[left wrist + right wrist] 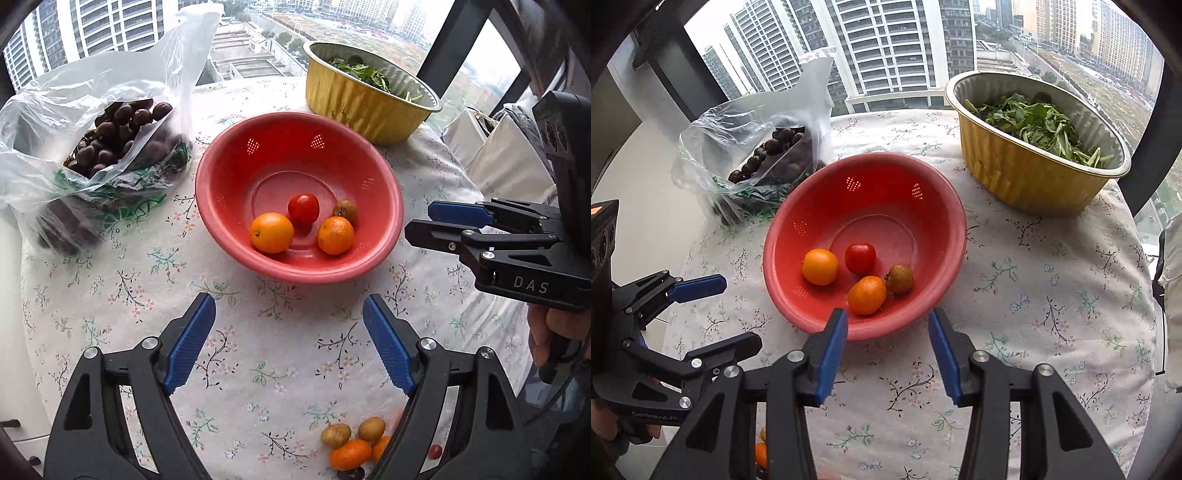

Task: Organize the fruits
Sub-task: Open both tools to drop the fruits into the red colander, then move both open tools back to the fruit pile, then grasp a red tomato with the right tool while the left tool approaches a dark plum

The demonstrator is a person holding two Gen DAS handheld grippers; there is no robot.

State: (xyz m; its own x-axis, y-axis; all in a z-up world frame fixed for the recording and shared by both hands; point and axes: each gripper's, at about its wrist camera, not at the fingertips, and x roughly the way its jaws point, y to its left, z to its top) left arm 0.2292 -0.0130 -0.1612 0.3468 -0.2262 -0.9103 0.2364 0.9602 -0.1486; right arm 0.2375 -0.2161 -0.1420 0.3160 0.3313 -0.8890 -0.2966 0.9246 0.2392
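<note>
Inside the red bowl (236, 177) lie four fruits: two oranges (272, 232), one tomato (303, 209), one kiwi (345, 211). Nearer than the bowl, five small fruits (351, 443) cluster on the counter (258, 369). Left tool (288, 343) gapes wide, empty; right tool (888, 347) likewise.

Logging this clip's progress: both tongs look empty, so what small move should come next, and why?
Probably lower the left tongs toward the loose fruit pile at the table's near edge. Both tongs are open and empty, the red bowl already holds four fruits, and that pile still lies on the tablecloth just below the left tongs. The right tongs hover at the bowl's rim.
</note>
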